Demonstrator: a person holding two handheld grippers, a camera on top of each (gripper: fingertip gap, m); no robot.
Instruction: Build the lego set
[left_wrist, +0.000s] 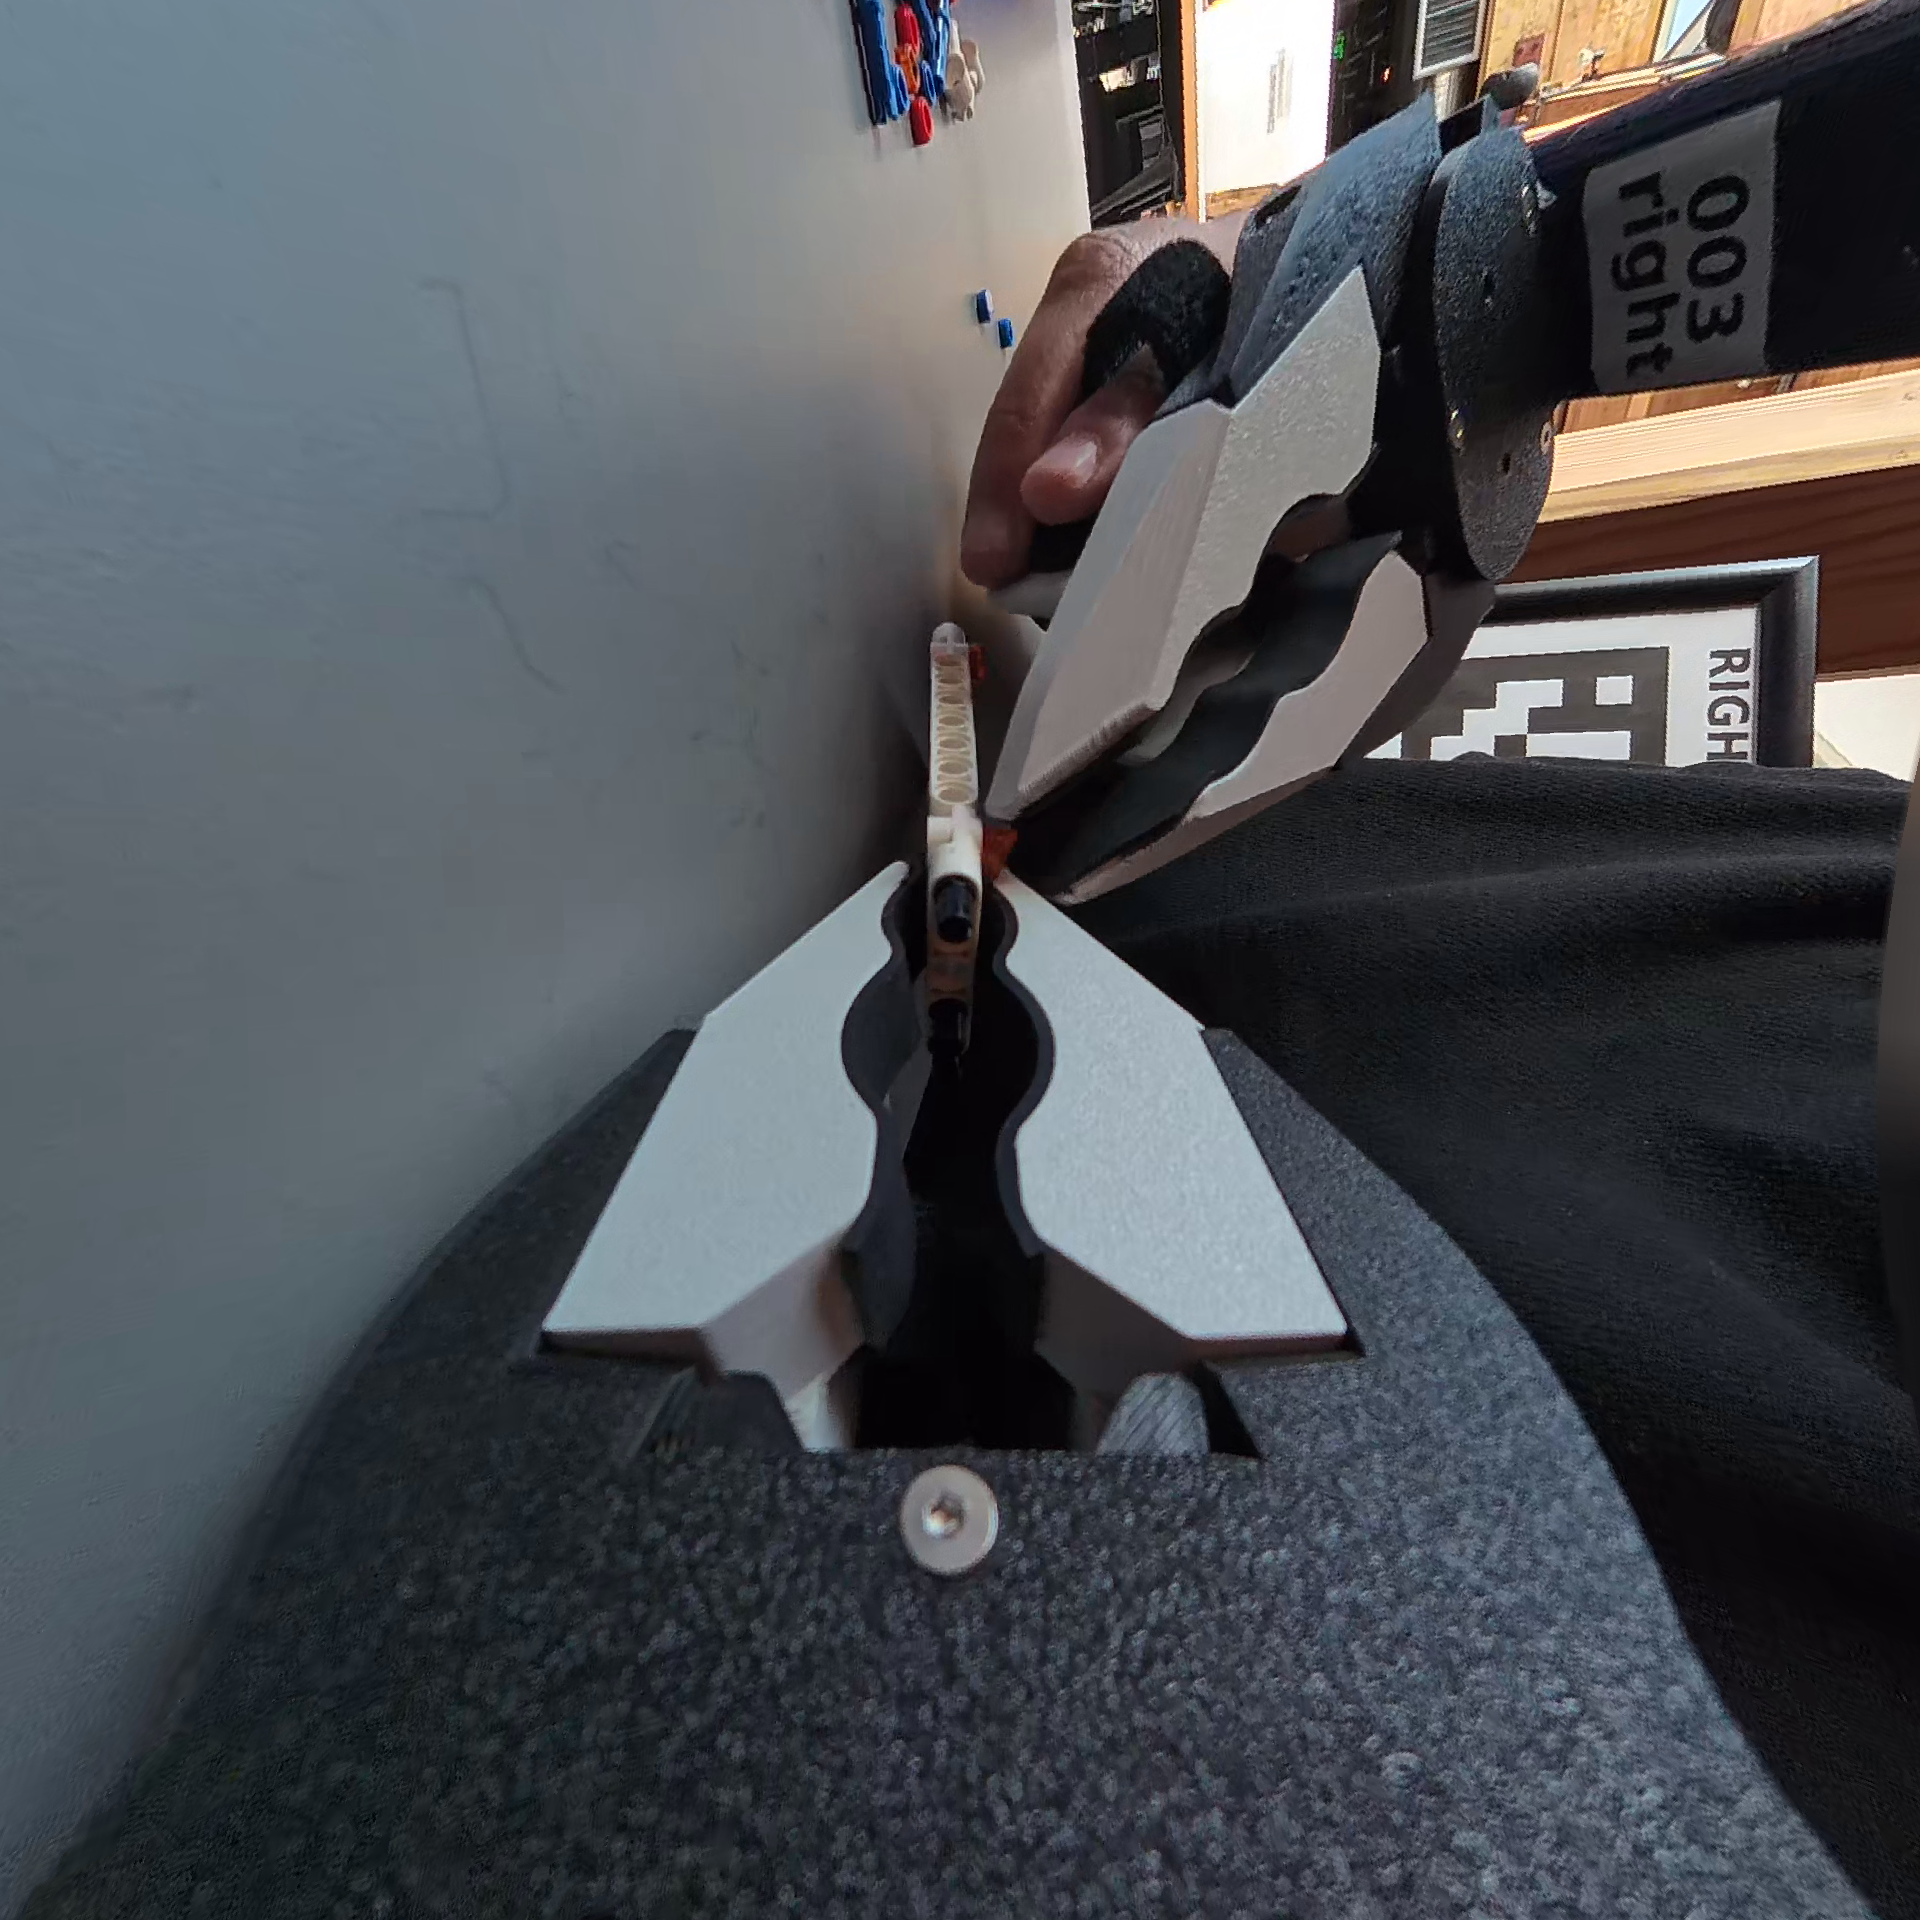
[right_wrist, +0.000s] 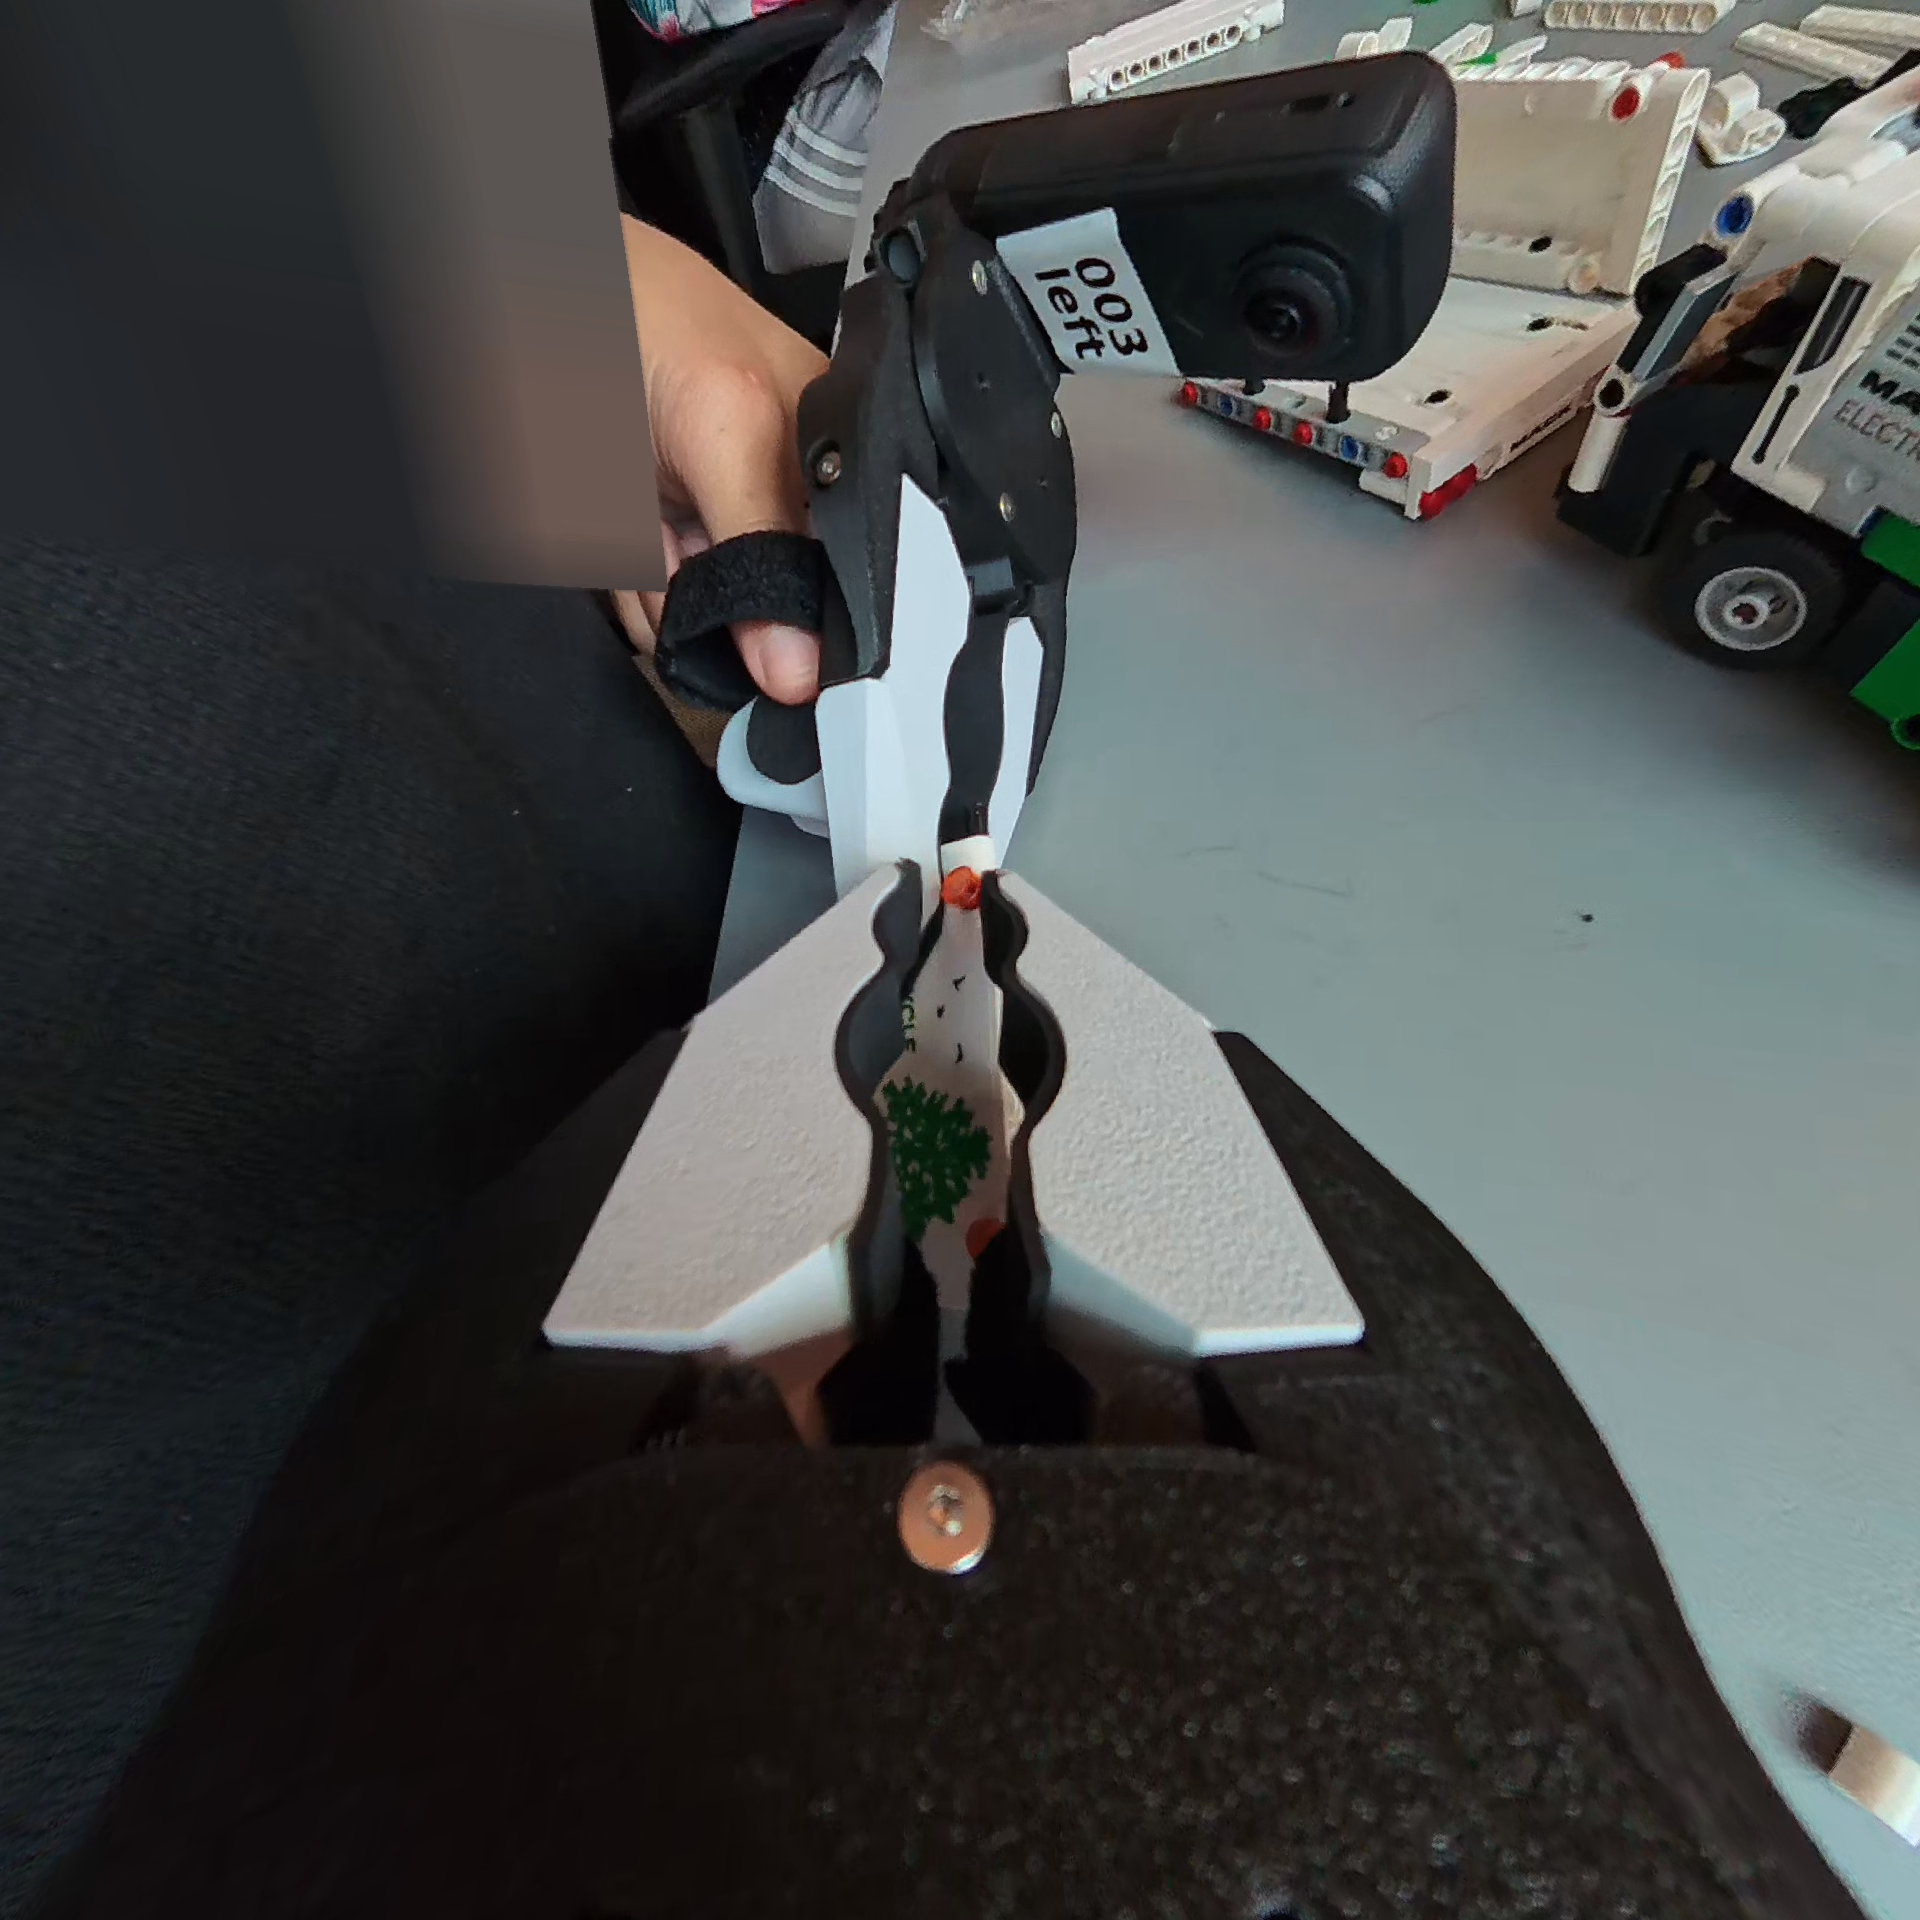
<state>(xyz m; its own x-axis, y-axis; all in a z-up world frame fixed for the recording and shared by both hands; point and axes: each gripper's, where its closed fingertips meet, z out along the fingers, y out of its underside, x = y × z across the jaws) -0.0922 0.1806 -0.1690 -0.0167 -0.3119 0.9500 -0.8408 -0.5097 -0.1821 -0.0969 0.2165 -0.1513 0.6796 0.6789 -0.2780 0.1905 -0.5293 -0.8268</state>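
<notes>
While both tools are meeting tip to tip above the grey table (right_wrist: 1351, 831), the left gripper (left_wrist: 956, 894) is clamping a white beam (left_wrist: 954, 727) edge-on, its jaws nearly closed on the beam's near end, where black pins (left_wrist: 951, 909) are sitting. The right gripper (right_wrist: 961, 894) is pinching a small red pin (right_wrist: 961, 890) at its very tips, jaws only slightly parted; whether both pads are pressing on it is hard to judge. The pin is lying against the beam's side, just beside the left fingertips. A white panel with a green tree print (right_wrist: 935, 1143) is showing between the right fingers. A toy truck (right_wrist: 1766, 436) and loose white parts (right_wrist: 1174, 47) are sitting well apart on the table.
</notes>
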